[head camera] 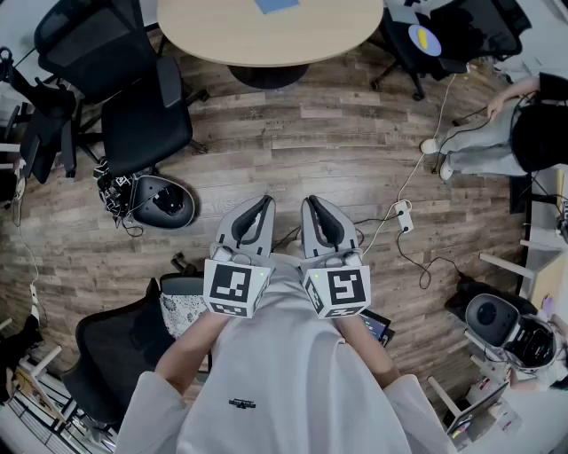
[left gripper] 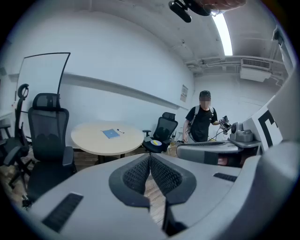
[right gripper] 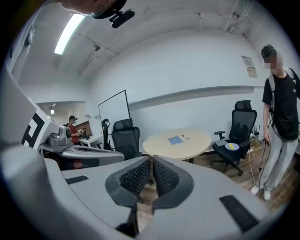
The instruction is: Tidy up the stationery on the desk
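Note:
A round beige table (head camera: 266, 35) stands ahead across the wooden floor. On it lie a blue notebook (head camera: 277, 4) and a small dark pen (left gripper: 120, 131). The notebook (right gripper: 176, 140) also shows in the right gripper view, with the pen (right gripper: 185, 137) beside it. My left gripper (head camera: 264, 202) and right gripper (head camera: 312, 202) are held side by side in front of my chest, well short of the table. Both point forward and a little down. The left gripper (left gripper: 149, 157) is shut with nothing between its pads, and so is the right gripper (right gripper: 152, 161).
A black office chair (head camera: 133, 97) stands at the table's left and another (head camera: 426, 40) at its right with a yellow thing on the seat. A person (head camera: 524, 124) stands at the right. A power strip (head camera: 404, 215) and cables lie on the floor.

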Tool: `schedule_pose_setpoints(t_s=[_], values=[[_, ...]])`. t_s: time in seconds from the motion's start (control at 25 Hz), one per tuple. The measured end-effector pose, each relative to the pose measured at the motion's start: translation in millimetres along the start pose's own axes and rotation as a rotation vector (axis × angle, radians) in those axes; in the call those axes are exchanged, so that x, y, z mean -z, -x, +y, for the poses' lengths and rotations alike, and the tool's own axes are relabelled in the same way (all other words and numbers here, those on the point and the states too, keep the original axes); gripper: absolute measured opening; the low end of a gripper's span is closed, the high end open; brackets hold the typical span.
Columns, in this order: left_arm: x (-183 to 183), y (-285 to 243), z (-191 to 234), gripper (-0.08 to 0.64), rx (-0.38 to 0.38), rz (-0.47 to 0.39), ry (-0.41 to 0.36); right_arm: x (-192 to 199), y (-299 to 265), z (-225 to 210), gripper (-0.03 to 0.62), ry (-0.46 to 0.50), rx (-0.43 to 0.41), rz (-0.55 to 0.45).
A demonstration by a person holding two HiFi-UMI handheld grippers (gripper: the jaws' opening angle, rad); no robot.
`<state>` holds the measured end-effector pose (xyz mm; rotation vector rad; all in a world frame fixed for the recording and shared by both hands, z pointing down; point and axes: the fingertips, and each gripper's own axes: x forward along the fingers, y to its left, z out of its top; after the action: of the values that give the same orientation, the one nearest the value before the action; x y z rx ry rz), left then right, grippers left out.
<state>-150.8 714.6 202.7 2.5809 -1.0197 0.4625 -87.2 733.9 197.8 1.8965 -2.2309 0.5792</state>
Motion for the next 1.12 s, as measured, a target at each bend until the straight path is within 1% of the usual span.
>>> schedule_pose_setpoints(t_s=[0.24,0.4,0.48,0.64,0.8,0.96,1.12], values=[[-2,-24,-47,0.025,0.001,-0.006,-0.003,4,21,-43,0.04,-0.008,-0.013,-0.022],[-1,-21,-51,0.025,-0.004,-0.011,0.009,11,22,-44,0.037,-0.093,-0.045,-0.016],[-1,-15,-44,0.025,-0.004,-0.012,0.005,12,19,-37,0.037,-0.116,-0.056,-0.016],[-2,-8,-26,0.025,-0.003,-0.019,0.002,7,9,-22,0.037,-0.083,-0.046,-0.013],[3,1,-4,0.025,0.003,-0.02,0.011,11,-3,3,0.034,-0.076,-0.065,0.005],[3,9,25,0.025,0.018,-0.024,0.013,11,-25,29,0.034,-0.065,-0.066,0.016],[14,12,59,0.025,0.026,-0.016,0.027,15,-47,51,0.034,-0.054,-0.05,0.022]])
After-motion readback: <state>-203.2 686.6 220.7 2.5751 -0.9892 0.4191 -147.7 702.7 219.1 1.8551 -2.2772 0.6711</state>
